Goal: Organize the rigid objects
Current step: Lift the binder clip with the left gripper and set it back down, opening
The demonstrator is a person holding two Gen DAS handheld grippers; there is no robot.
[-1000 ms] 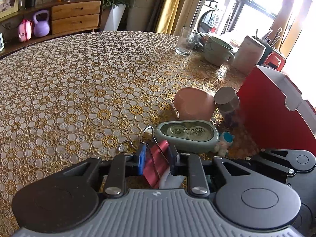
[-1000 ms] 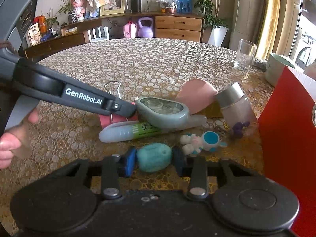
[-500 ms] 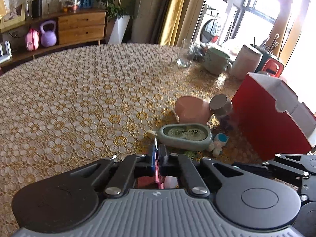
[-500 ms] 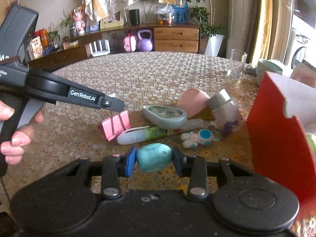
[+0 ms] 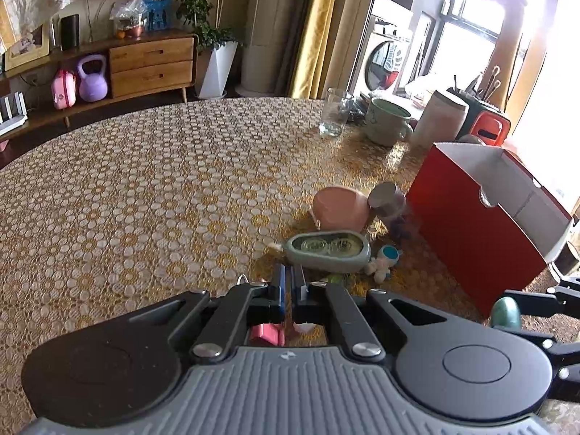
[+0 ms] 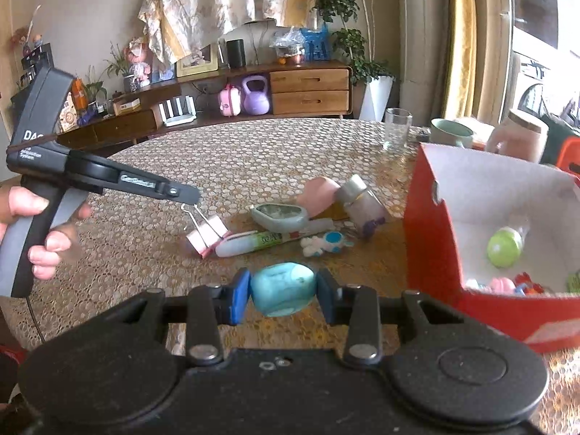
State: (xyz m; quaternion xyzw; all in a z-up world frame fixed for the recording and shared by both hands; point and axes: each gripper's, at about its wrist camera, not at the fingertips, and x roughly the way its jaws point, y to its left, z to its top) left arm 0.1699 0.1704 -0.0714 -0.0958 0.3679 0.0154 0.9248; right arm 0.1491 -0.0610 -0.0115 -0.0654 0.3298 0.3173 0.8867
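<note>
1. Looks like the carry-to-the-box step: two pickups made, neither dropped off yet.
2. Pinching a teal lump [image 6: 282, 290] in the right claw [image 6: 283, 301], with pads pressed on both its sides, up off the tabletop [image 6: 253, 152].
3. Squeezed flat together over on the left claw [image 6: 195, 195], nipping just the wire handle of a pink binder clip [image 6: 208, 235]. Dangling that clip under the tips, low over the tabletop, right at 9 o'clock of the white glue tube [image 6: 250, 244]. Can't tell if the bottom corner is touching the cloth or not.
4. Got a red box [image 6: 427, 224] sitting at 3 o'clock of the pile, open on top, with a green thing and a few small bits inside already.
5. Left lying out: the glue tube, a grey-green tape dispenser [image 6: 279, 215], a little white-and-blue toy [image 6: 324, 243], a pink lid [image 6: 319, 190] and a small jar [image 6: 362, 199], all bunched close together.
6. Next up, probably: swing both claws toward 3 o'clock, get above the box's near wall, then let go inside. Worth going steady with the clip, since hanging by a wire handle means swinging and maybe snagging the rim.
7. Pose-wise: pointing both claws forward and tilted down at the tabletop. Gripping the left one pistol-style in a hand [image 6: 32, 232], way out at 9 o'clock in the right wrist view.
</note>
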